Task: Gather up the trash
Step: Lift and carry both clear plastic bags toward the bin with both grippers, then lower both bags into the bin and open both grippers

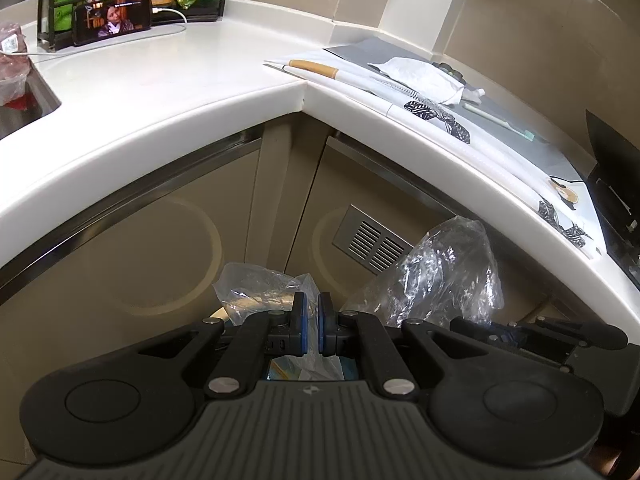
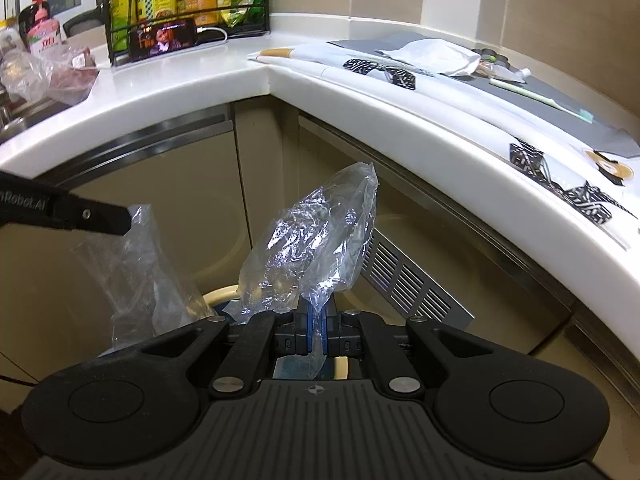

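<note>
Risk | Your left gripper [image 1: 311, 322] and right gripper [image 2: 318, 330] each pinch the clear bag [image 2: 316, 236] over the bin [image 2: 218, 295] — pull apart and thin film tears.

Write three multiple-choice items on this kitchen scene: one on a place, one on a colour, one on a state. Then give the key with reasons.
1. Where does the phone stand?
A. In the sink
B. On the countertop against the black wire rack
C. On the floor

2. What colour are the gripper pads?
A. Blue
B. Red
C. Yellow

3. What is the right gripper doing?
A. Standing open and empty
B. Gripping a bottle
C. Pinching clear plastic film

Key: B, it leans on the rack on the white countertop; A, blue shows between the black fingers; C, crumpled film rises from its closed jaws.
</note>
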Demonstrator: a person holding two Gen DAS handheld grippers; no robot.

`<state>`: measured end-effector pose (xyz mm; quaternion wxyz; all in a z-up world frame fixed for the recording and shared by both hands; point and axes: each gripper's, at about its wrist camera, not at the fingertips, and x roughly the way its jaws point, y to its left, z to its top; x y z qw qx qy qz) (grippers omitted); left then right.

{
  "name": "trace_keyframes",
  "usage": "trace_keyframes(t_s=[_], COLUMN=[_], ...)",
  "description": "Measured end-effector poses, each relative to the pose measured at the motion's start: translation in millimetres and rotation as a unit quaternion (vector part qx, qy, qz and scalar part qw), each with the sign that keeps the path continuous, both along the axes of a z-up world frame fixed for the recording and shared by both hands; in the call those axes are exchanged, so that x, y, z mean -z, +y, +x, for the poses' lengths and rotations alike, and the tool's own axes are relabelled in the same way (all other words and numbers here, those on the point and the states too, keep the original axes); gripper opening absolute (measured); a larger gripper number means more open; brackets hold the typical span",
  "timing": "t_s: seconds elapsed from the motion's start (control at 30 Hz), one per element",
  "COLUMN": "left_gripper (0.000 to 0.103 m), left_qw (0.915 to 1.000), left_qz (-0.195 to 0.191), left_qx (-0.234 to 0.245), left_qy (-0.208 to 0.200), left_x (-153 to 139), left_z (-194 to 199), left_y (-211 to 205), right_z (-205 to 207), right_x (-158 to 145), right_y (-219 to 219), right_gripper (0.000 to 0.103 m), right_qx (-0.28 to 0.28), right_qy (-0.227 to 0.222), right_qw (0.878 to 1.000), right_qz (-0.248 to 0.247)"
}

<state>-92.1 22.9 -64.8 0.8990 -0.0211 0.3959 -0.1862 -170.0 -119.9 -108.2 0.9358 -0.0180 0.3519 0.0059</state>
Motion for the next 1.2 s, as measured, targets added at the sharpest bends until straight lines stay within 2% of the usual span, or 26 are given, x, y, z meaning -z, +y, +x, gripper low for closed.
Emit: trace_keyframes(t_s=[0.8, 0.97, 1.2], left_gripper=[0.005, 0.005, 0.005], left_qw=[0.9988, 0.9973, 0.9959], left_qz=[0.024, 0.027, 0.047], left_qx=[-0.003, -0.020, -0.027], left_qy=[0.042, 0.065, 0.072], left_x=[55, 71, 93], left_z=[62, 72, 79], left_y=[-20, -13, -20], right_z=[50, 60, 75], right_x=[54, 64, 81], right_y=[22, 23, 27], right_gripper=[0.005, 0.005, 0.005], right_qx=[-0.040, -0.042, -0.048], right_qy=[0.070, 0.077, 0.082], right_qw=[0.996, 0.995, 0.993], right_qz=[-0.041, -0.049, -0.067])
